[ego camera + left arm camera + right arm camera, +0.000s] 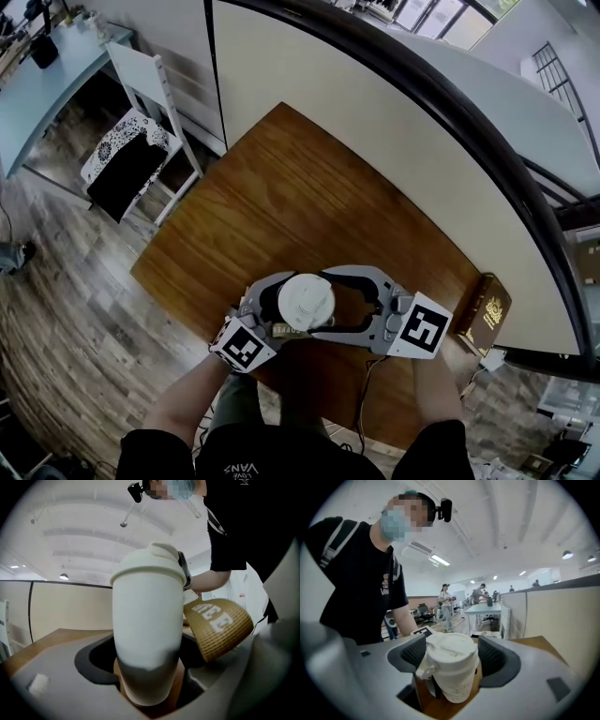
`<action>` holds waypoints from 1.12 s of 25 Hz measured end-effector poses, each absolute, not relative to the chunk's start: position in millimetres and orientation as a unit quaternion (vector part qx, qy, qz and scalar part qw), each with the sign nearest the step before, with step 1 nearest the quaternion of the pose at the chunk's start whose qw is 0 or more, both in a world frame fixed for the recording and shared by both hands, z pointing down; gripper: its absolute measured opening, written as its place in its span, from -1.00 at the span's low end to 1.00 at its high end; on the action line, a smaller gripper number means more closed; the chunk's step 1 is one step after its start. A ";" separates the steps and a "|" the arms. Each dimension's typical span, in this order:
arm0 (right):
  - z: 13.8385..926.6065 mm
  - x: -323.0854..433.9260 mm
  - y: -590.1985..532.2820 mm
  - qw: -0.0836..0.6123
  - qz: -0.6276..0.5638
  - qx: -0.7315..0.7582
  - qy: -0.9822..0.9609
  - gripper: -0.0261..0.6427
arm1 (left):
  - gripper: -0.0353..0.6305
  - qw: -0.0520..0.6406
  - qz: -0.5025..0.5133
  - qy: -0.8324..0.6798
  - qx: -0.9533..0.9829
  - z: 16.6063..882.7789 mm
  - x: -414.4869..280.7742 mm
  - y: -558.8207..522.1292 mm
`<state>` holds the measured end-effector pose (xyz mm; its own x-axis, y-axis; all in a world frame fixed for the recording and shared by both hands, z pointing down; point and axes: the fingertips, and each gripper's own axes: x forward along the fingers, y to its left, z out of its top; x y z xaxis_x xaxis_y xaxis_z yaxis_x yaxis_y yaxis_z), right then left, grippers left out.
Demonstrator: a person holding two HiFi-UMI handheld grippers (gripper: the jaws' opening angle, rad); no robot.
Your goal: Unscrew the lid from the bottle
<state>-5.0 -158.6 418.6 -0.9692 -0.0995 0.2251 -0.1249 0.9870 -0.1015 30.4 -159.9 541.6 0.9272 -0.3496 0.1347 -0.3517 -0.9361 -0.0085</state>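
My left gripper [147, 688] clamped the white bottle [147, 620] low on its body, while my right gripper [452, 663] pinched its lid [451, 648] above the wooden table [309, 187].

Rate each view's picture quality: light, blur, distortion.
Head view: even light and sharp, but the fisheye bends the table edges. Left gripper view: the bottle looms close and soft, with its base in shadow and black corners around it. Right gripper view: the lid is fairly sharp, the ceiling lamps glare mildly, and the frame is ringed black.
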 end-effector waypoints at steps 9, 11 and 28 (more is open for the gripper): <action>418.6 14.5 -145.7 0.085 0.015 0.344 -0.935 0.02 | 0.27 -0.001 0.065 -0.223 0.973 537.1 31.8 -163.8; 420.3 12.8 -146.3 0.095 0.004 0.389 -0.916 0.02 | 0.27 0.004 0.064 -0.236 0.970 536.5 32.3 -165.1; 429.7 6.9 -159.9 0.111 0.057 0.483 -0.866 0.04 | 0.27 -0.003 0.069 -0.327 0.943 537.4 37.5 -166.8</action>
<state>6.9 -159.9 429.7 -0.5077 -0.8251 0.2480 -0.8503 0.5261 0.0095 37.5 -166.8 537.4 0.7772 -0.6163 0.1269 -0.6154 -0.7866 -0.0513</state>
